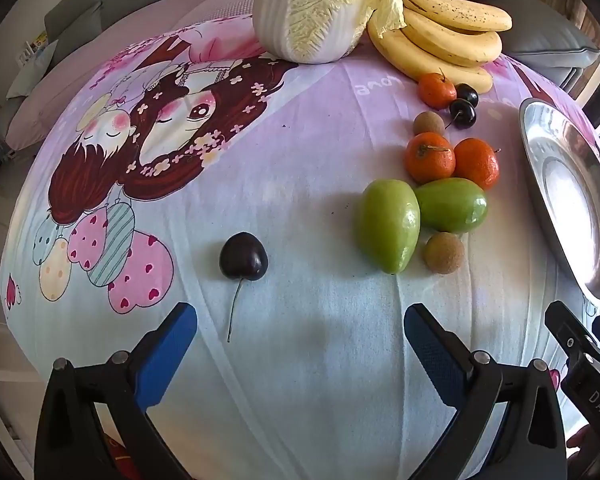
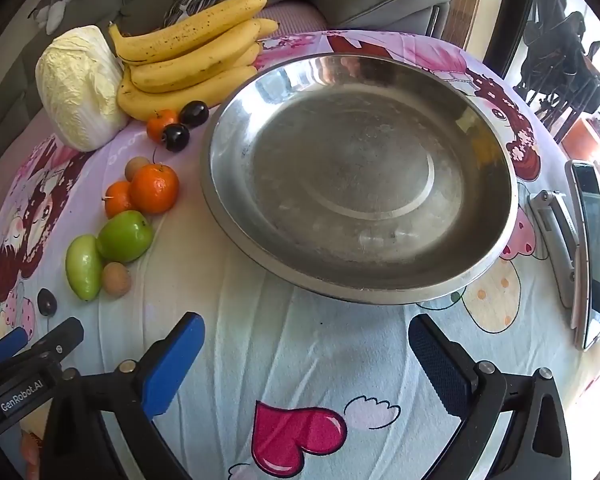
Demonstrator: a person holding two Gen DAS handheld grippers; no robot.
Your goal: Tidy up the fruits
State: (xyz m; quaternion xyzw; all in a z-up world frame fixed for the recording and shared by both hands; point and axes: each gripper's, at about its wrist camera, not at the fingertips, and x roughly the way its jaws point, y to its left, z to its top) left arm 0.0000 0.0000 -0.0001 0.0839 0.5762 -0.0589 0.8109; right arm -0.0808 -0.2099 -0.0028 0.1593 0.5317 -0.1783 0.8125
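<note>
Both wide open, holding nothing: left gripper (image 1: 300,320), right gripper (image 2: 306,332). Best to grab cherry (image 1: 243,256) at eleven o'clock gently, then drop in bowl (image 2: 500,216).

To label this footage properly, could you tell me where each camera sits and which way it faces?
Left wrist: on the left gripper, pitched down at the lone cherry and the fruit pile; its open blue fingers show, the right gripper at the edge.
Right wrist: on the right gripper, pitched down at the steel bowl; open fingers show.
Shared: bananas, cabbage, tangerines, green fruits, bowl.
</note>
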